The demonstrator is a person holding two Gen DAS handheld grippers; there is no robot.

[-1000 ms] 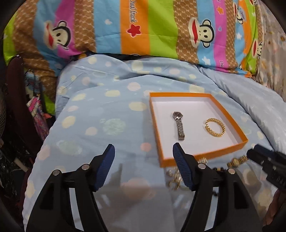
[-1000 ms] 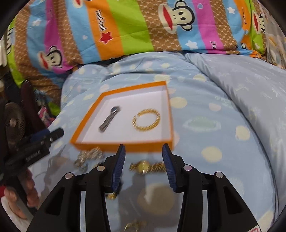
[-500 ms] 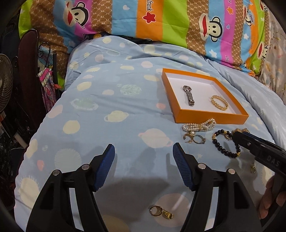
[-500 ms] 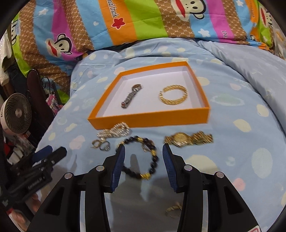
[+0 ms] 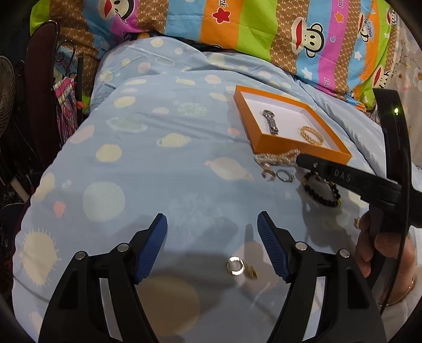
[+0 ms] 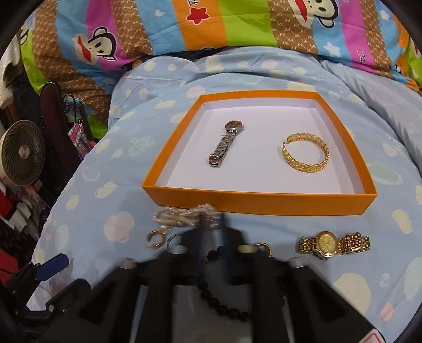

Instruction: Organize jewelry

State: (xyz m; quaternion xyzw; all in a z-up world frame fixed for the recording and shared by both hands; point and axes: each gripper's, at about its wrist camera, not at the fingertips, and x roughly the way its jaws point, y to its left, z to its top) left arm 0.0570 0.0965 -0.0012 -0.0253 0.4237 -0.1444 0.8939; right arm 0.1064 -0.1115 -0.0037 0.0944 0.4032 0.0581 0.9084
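Note:
An orange box [image 6: 257, 203] with a white floor lies on the blue bedspread and holds a silver watch [image 6: 226, 143] and a gold bangle [image 6: 306, 152]. In front of it lie a pearl bracelet [image 6: 184, 215], gold earrings [image 6: 155, 238], a black bead bracelet [image 6: 224, 303] and a gold watch [image 6: 333, 244]. My right gripper [image 6: 211, 224] is blurred, its jaws close together at the pearl bracelet; it also shows in the left wrist view [image 5: 343, 176]. My left gripper [image 5: 212, 237] is open and empty above the bedspread, near a ring [image 5: 236, 265].
A striped monkey-print quilt [image 6: 211, 23] lies behind the box. A small fan [image 6: 21, 153] and dark clutter stand off the bed's left edge. The box also shows in the left wrist view [image 5: 298, 147].
My right gripper has moved forward and left to the pearl bracelet and its jaws have closed. My left gripper has drawn back a little further from the box.

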